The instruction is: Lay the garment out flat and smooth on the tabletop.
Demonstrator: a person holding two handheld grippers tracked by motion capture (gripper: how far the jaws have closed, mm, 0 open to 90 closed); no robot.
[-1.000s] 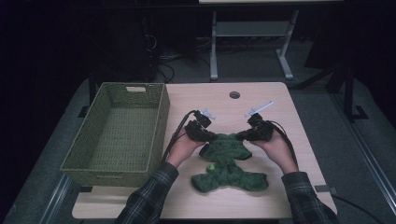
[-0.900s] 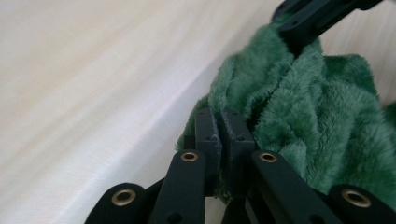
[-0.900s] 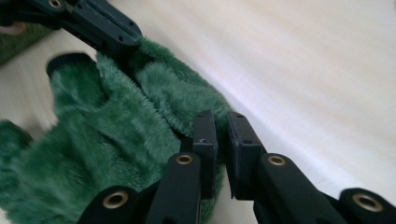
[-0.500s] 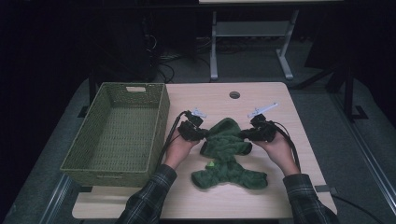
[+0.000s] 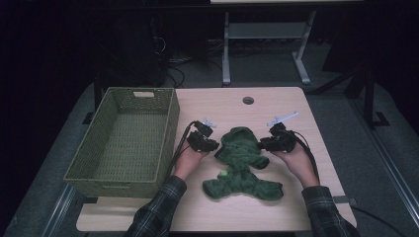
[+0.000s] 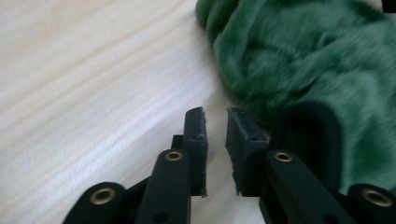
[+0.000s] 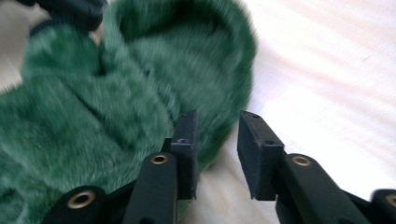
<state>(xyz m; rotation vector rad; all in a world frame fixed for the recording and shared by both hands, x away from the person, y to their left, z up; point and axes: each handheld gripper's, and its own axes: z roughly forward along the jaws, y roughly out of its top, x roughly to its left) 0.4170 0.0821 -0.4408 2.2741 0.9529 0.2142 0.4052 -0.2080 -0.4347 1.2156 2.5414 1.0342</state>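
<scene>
A green fuzzy hooded garment lies flat on the wooden table, hood end away from me. My left gripper rests at the garment's left edge. In the left gripper view its jaws have just been opening; the gripper shows a narrow gap with only table between the pads, and the green garment lies just to the right. My right gripper sits at the garment's right edge. Its jaws have also just been opening, and the gripper holds nothing, with the green garment beside its left finger.
A woven green basket with nothing in it stands at the table's left side, close to my left hand. A round cable hole is near the far edge. Beyond the table stand a metal stand's legs and cables on the floor.
The garment, bunched between the two shut grippers before, now lies spread on the table. Both grippers have let go of it and their jaws stand slightly apart.
</scene>
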